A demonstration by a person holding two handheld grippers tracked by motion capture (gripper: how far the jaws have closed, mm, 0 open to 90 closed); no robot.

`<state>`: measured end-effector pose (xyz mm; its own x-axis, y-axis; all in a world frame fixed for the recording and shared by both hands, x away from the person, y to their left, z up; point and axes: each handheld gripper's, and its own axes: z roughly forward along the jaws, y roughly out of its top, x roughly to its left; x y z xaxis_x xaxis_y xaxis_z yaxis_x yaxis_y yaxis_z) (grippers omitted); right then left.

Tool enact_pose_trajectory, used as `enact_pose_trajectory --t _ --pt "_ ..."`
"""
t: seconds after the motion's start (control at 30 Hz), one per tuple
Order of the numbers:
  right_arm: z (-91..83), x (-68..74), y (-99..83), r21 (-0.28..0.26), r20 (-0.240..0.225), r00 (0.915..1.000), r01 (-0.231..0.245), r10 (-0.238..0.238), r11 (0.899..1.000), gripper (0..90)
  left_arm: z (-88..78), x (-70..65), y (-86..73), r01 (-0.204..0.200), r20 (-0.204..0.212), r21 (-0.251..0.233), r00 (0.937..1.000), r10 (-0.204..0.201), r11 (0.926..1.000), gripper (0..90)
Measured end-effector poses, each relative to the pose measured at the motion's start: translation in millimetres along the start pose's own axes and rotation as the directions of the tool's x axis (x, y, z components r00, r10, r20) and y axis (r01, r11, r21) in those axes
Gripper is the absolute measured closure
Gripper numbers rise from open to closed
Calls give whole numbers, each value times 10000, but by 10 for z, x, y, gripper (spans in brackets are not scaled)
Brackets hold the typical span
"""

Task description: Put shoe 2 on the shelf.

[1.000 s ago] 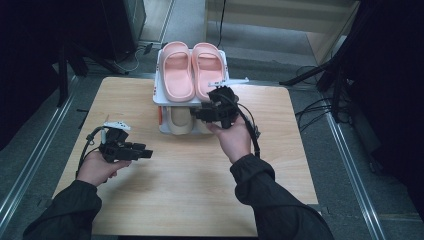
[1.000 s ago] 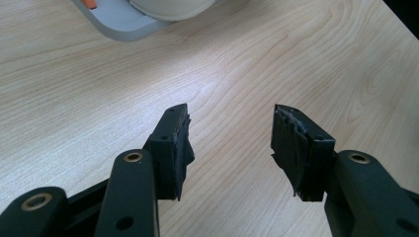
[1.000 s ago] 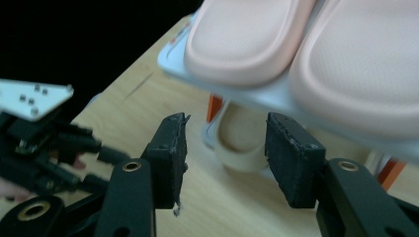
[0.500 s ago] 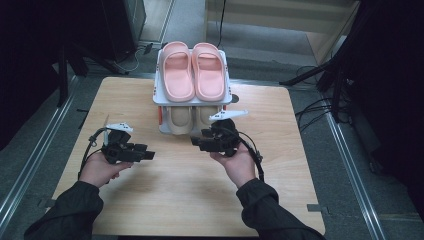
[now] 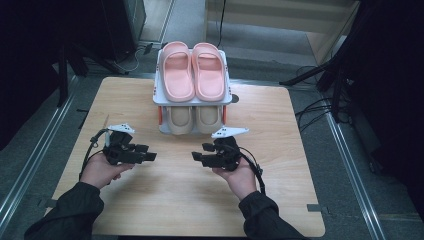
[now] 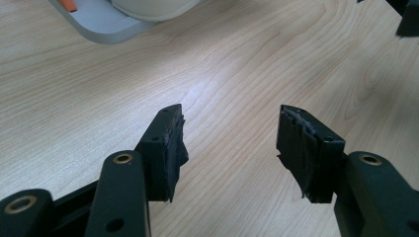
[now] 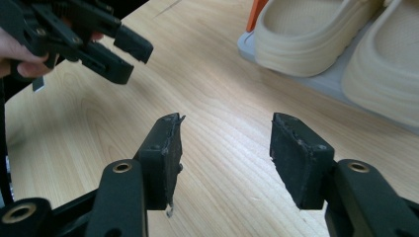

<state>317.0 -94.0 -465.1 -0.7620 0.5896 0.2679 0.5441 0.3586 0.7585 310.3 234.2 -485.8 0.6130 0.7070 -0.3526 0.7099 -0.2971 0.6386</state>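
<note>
Between my right fingers [image 7: 163,153] lies nothing but bare wood: they stand wide apart and have just been opening, with no slipper in them. My left fingers [image 6: 165,148] are the same, parted, just been opening, empty over the table [image 6: 237,74]. A second ago my right gripper [image 5: 200,157] was up at the rack [image 5: 159,97], at the front edge of its top shelf beside the pink slippers [image 5: 192,70]; now it has dropped to the tabletop in front of the rack, level with my left gripper [image 5: 150,157], the two pointing at each other. The left one has kept its place. The pink pair lies side by side on the top shelf, the beige slippers [image 5: 192,119] side by side on the bottom shelf, toes toward me, both pairs as they lay a second ago. From my right gripper's camera the beige pair [image 7: 316,39] sits near, up and to the right, apart from my fingers. I judge the stowing done: both pairs are racked, both hands empty and drawn back
</note>
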Motion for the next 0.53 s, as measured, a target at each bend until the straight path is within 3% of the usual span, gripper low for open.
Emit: enact_pose_trajectory --t 0.23,0.43,0.53 --pt "36 2 -112 -15 -123 9994 310 -310 9995 441 34 -38 10 -271 -53 140 9996 272 9995 416" --pt "18 -50 -210 463 -270 9970 735 -723 9962 378 126 -86 11 -576 49 527 9983 575 9969 378" --pt "10 -70 -249 442 -254 9968 763 -753 9961 379 168 -115 12 -599 13 554 9982 599 9967 353"
